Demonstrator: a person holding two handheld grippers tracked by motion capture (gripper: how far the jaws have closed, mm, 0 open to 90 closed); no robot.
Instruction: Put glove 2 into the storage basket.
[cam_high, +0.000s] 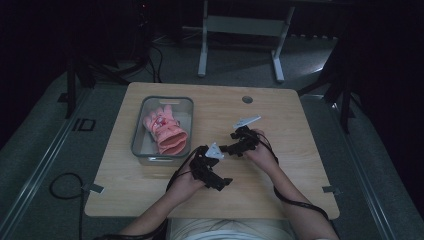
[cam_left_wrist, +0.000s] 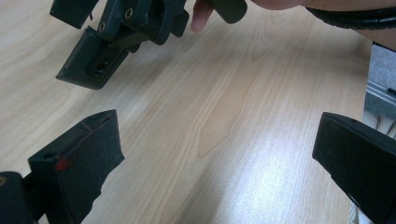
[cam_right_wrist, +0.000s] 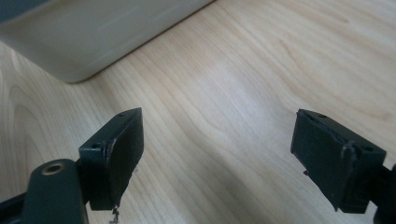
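Observation:
A grey bin (cam_high: 137, 131) stands on the left half of the wooden table (cam_high: 285, 115) and holds pink gloves (cam_high: 165, 131). My left gripper (cam_high: 220, 180) hovers near the table's front, right of the bin, and is open; in the left gripper view (cam_left_wrist: 217, 144) only bare wood lies between its jaws. My right gripper (cam_high: 226, 148) sits just behind it, pointing toward the bin, also open over bare wood (cam_right_wrist: 217, 140). The bin's pale wall (cam_right_wrist: 93, 37) is ahead of it. One jaw of the right gripper (cam_left_wrist: 93, 60) hangs in the left gripper view.
A round cable hole (cam_high: 247, 99) is near the table's far edge. Beyond the table stands a white desk frame (cam_high: 202, 50). A black cable (cam_high: 64, 186) loops on the grey floor at the left. The table's right edge (cam_left_wrist: 369, 70) shows beside my left gripper.

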